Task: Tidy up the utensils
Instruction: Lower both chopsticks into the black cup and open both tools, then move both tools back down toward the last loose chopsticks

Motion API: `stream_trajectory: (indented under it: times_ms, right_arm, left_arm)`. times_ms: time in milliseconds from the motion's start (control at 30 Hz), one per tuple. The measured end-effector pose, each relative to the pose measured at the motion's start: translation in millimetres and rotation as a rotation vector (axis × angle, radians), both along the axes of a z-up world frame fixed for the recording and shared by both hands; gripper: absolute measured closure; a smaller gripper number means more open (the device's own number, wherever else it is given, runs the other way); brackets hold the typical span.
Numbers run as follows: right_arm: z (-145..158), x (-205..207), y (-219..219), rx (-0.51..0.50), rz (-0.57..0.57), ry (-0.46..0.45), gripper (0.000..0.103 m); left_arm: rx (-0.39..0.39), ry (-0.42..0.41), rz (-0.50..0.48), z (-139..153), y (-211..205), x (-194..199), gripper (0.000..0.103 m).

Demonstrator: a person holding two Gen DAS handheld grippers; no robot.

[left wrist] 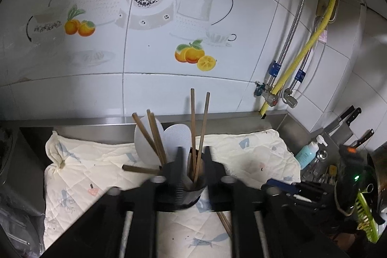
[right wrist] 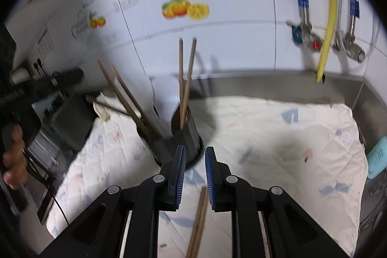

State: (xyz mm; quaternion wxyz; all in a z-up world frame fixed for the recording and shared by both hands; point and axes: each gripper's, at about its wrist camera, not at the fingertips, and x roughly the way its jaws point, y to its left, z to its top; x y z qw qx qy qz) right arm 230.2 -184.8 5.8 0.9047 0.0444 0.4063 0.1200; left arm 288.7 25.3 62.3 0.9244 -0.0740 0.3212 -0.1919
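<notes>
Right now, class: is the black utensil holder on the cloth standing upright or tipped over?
Upright. The utensil holder stands on its base on the cloth, mouth upward, with two chopsticks rising from it.

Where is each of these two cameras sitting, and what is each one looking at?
Left wrist: rides the left gripper, facing the tiled wall; its black jaws flank the utensil cup.
Right wrist: rides the right gripper, angled down at loose chopsticks on the quilted cloth; a hand shows at left.
Shared: cup, cloth, orange-fruit tiles.
</notes>
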Motion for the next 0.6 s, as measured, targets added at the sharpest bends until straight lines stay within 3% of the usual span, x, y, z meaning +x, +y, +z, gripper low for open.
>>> stream_trajectory:
  times_ms: [33,67,367,600]
  right_arm:
    - [-5,-1,-1,0.001,0.002,0.015,0.084]
    - [-10,-2,-2,0.004,0.004,0.033,0.084]
    - [-65,-7,-6,0.029,0.005,0.194,0.084]
    - [-91,-8,2,0.006,0.02,0.249,0.084]
  left_arm:
    - [0.0,-0.005,0.008,-1,1,-4,0.053]
    - [0.001,-0.014,0.014,-1,2,-7,0.052]
    - [0.004,0.049,0.02,-24,8,-25,0.052]
    - [-0.003,0.125,0.028,-55,13,-31,0.052]
